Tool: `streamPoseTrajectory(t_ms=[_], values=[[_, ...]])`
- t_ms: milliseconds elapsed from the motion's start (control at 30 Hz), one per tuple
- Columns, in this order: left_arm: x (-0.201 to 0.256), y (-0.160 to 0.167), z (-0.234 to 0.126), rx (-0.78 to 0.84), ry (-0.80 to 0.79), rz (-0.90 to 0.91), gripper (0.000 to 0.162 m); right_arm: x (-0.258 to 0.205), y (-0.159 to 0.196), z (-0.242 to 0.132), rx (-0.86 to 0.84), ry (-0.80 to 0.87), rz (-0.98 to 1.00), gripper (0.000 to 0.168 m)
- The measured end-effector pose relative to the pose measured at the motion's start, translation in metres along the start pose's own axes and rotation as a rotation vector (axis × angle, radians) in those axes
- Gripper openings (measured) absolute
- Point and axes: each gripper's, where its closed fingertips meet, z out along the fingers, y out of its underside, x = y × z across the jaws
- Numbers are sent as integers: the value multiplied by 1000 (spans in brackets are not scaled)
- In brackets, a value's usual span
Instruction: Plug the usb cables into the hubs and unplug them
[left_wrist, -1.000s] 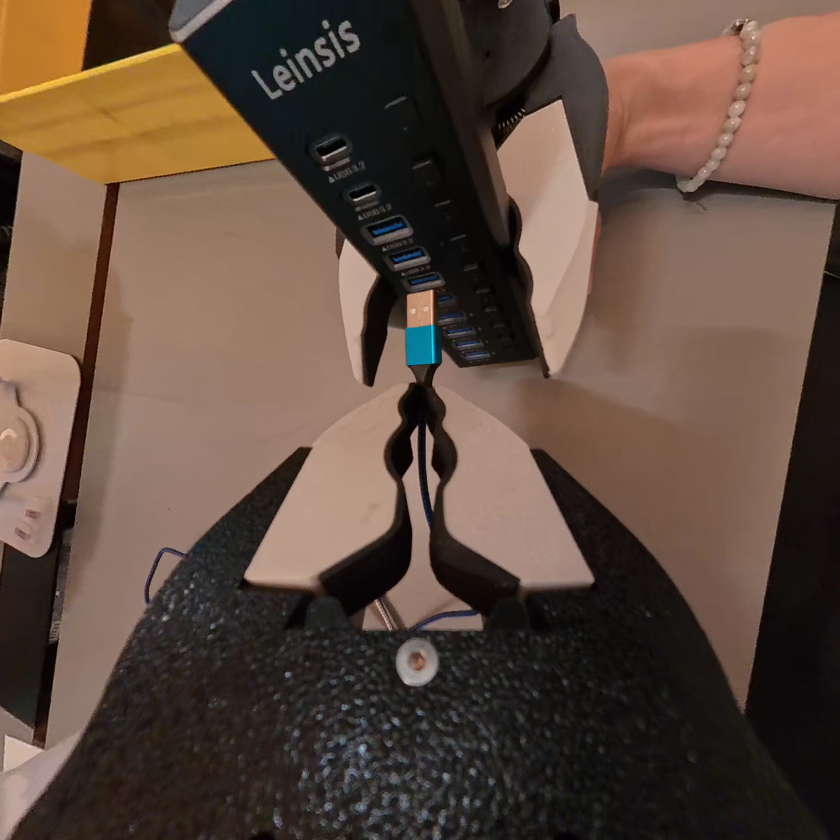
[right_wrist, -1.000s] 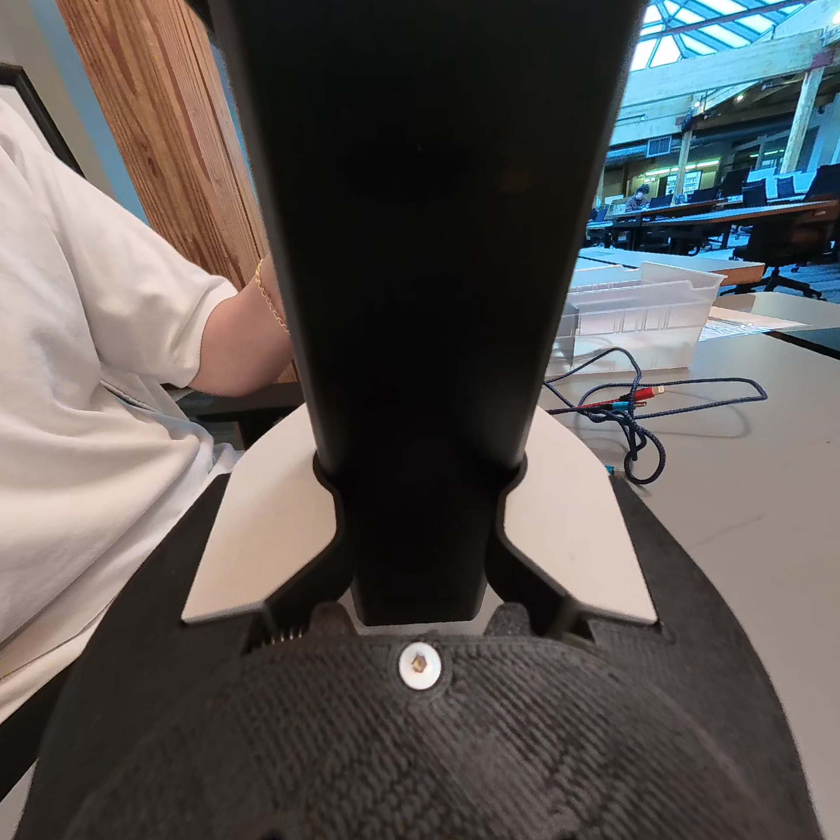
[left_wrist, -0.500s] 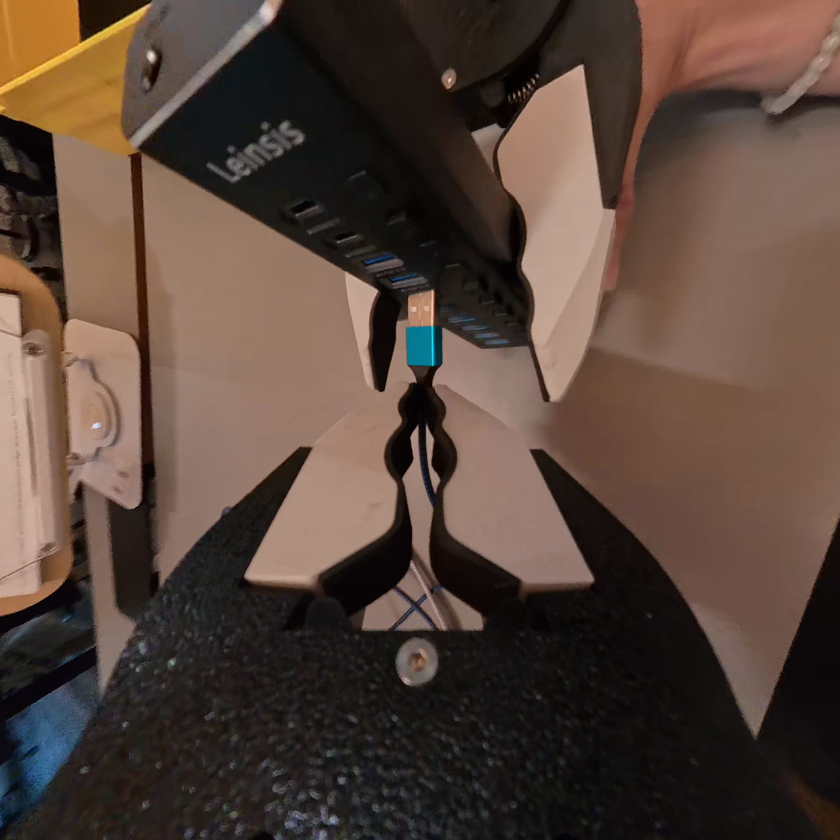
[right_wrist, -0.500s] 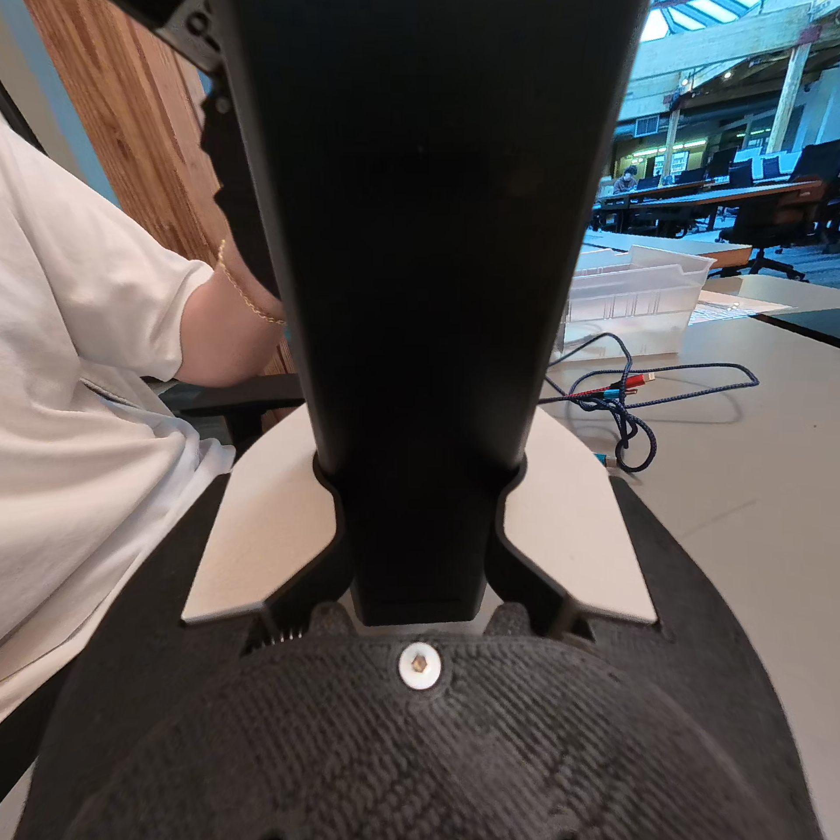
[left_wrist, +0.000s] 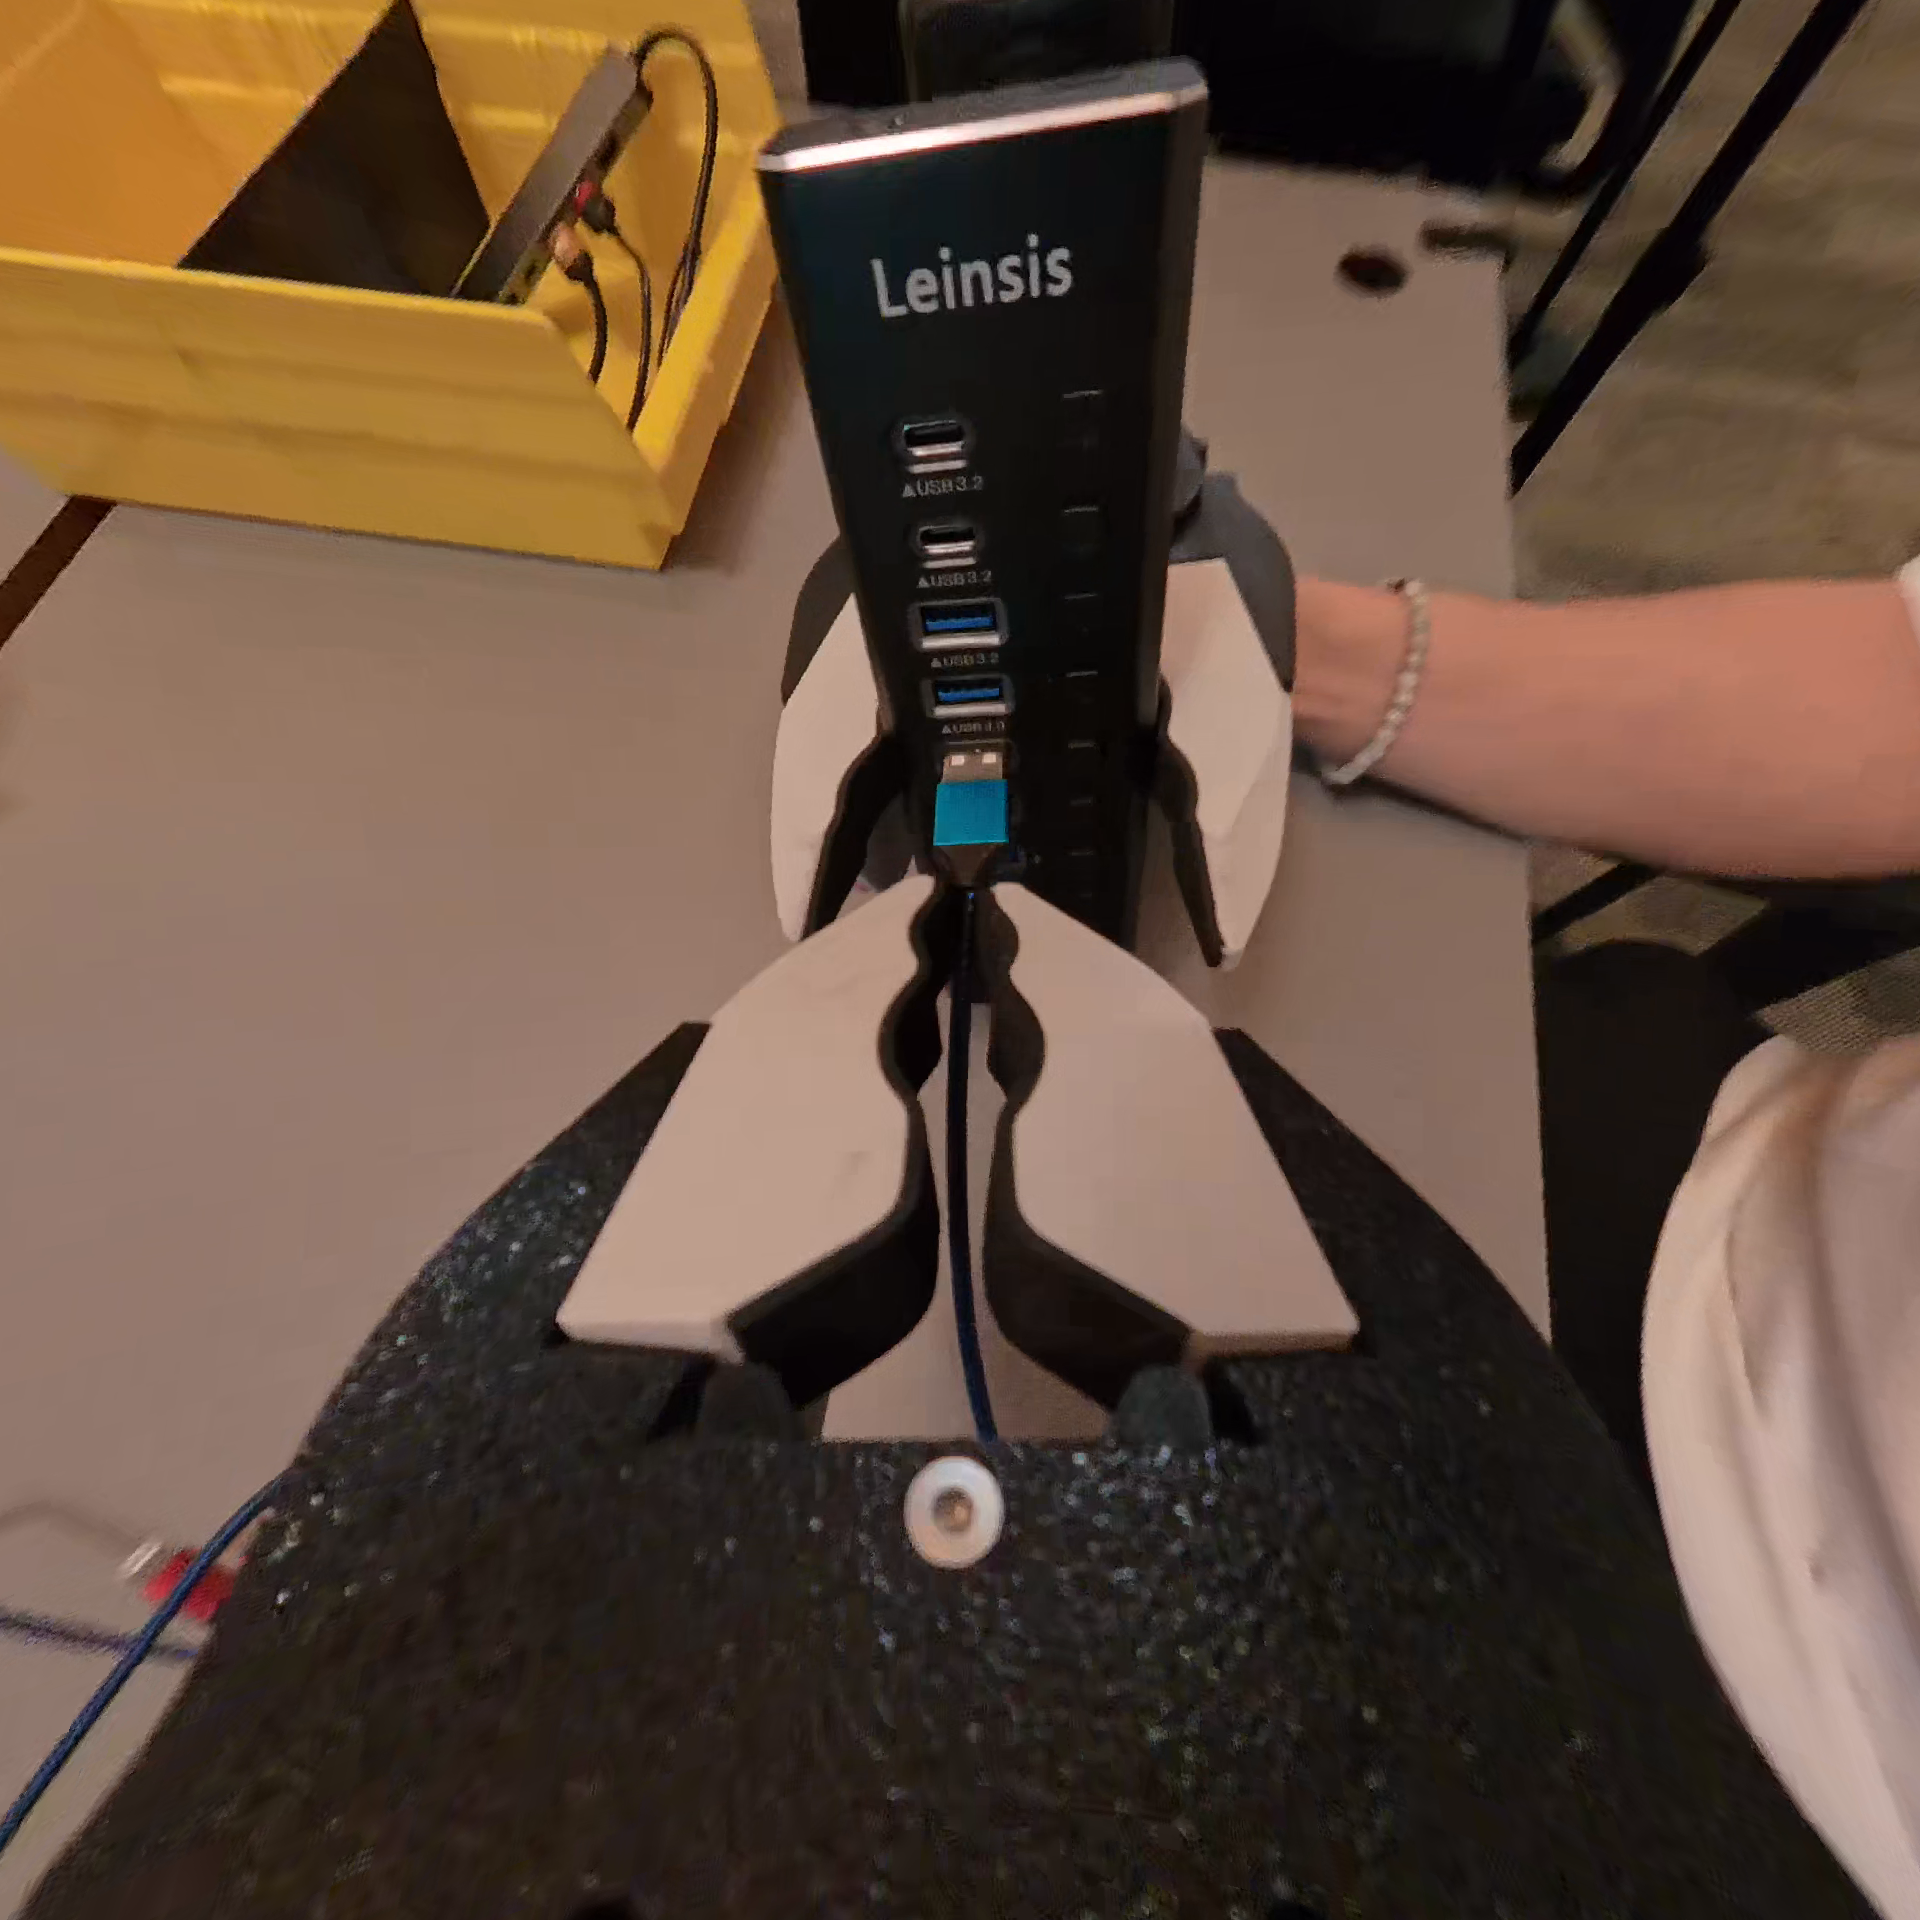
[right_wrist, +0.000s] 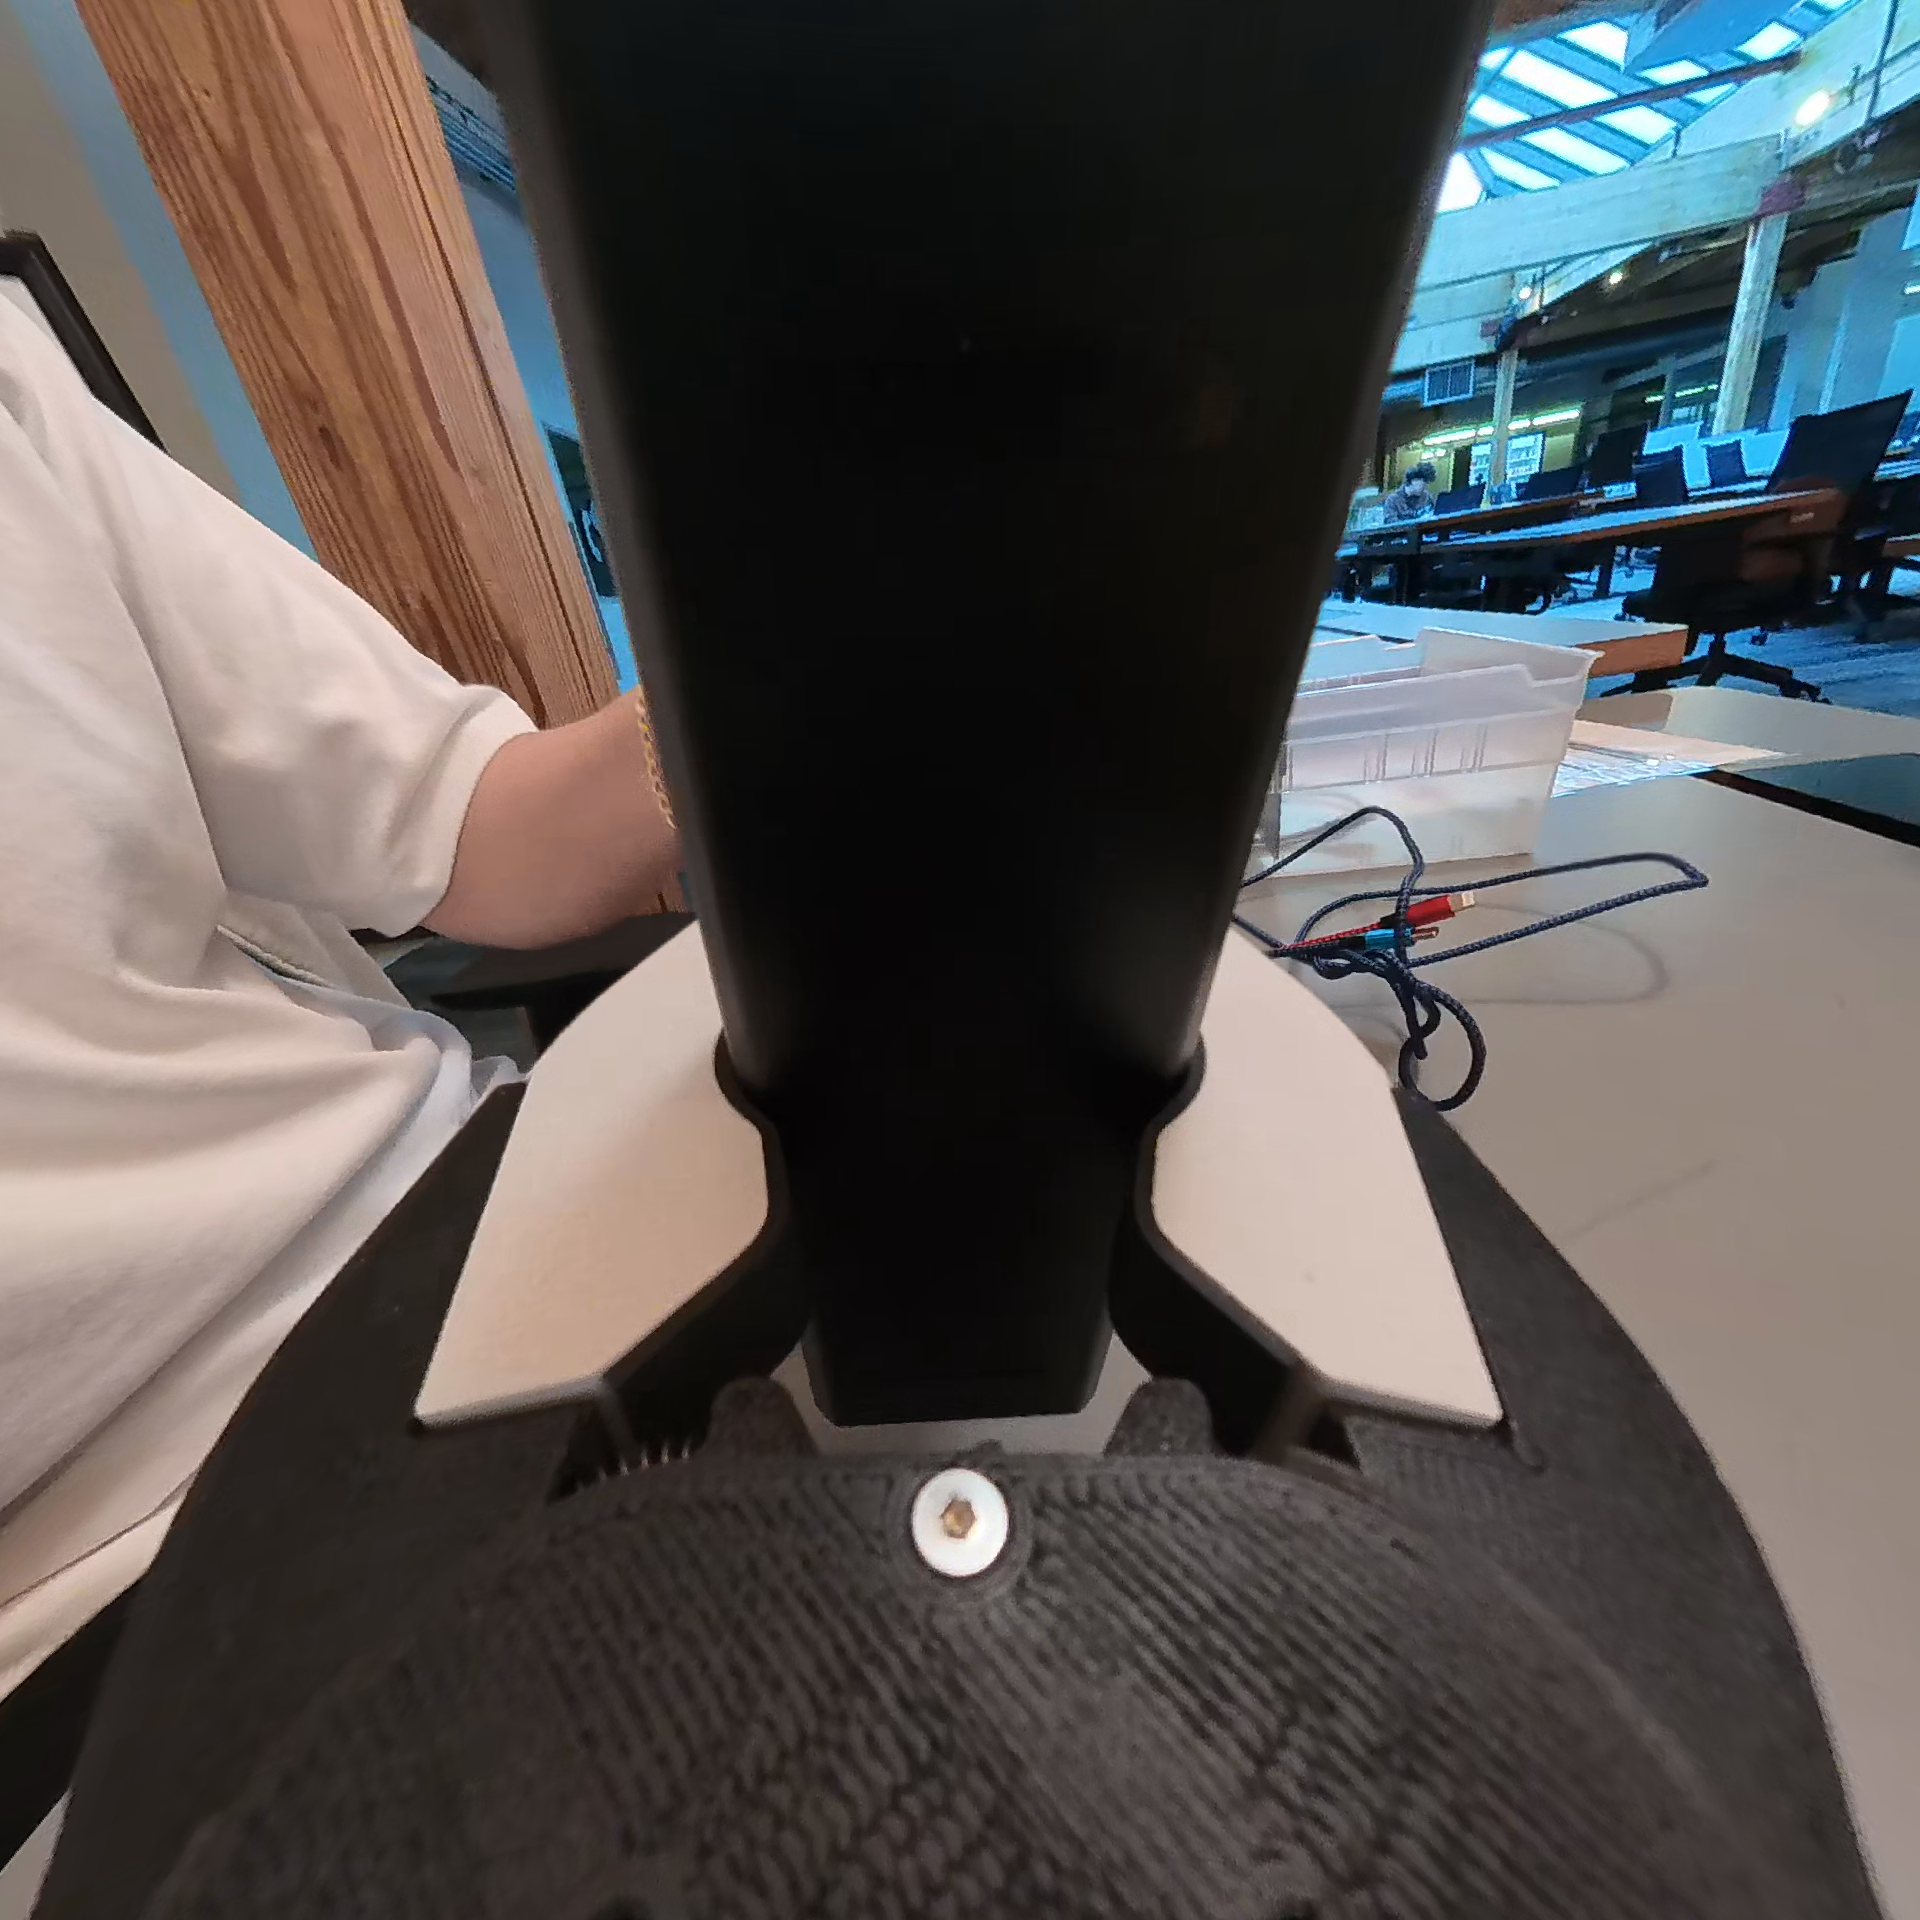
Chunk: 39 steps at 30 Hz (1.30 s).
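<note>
Not plugged in yet: left gripper (left_wrist: 966, 914) pinches the cable (left_wrist: 961, 1143), plug (left_wrist: 972, 795) at a port, right gripper (right_wrist: 961, 1060) clamped round the hub (left_wrist: 987, 468), unplugging still to come.

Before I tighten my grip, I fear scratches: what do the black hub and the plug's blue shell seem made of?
The black hub looks like matte anodised metal, judging by its bright bare edge at the top; coated plastic is possible. The plug's blue shell has a satin, even sheen, probably coloured aluminium. Its cable looks braided fabric.
</note>
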Motion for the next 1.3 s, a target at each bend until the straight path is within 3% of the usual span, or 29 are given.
streamPoseTrajectory(t_ms=[200,467,1300], values=[[5,-3,-2,219,127,-90,3,-2,1,2,-11,-13,-9,73],[4,-8,0,381,109,-74,3,0,-3,-1,28,-9,2,74],[2,-11,2,501,106,-114,6,0,-4,-2,36,-4,3,74]])
